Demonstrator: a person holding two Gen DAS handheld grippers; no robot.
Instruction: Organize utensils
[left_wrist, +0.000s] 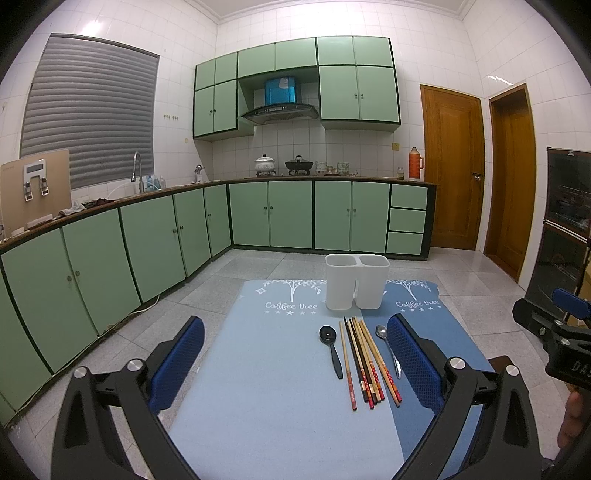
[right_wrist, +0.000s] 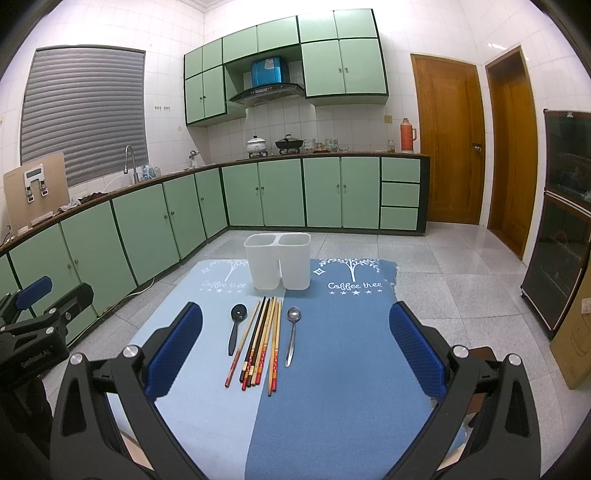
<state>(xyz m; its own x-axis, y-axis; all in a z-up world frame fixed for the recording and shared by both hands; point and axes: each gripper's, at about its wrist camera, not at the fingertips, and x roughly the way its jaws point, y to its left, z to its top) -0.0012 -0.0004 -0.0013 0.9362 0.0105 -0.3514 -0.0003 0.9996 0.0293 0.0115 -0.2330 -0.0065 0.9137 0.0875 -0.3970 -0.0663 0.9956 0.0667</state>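
With both the left hand-held gripper (left_wrist: 295, 363) and right hand-held gripper (right_wrist: 295, 347) wide and empty, chopsticks (right_wrist: 260, 343) lie bunched — a pinch may drag neighbours or the metal spoon (right_wrist: 291, 334)

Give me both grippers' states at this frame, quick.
Left gripper: open, holding nothing.
Right gripper: open, holding nothing.
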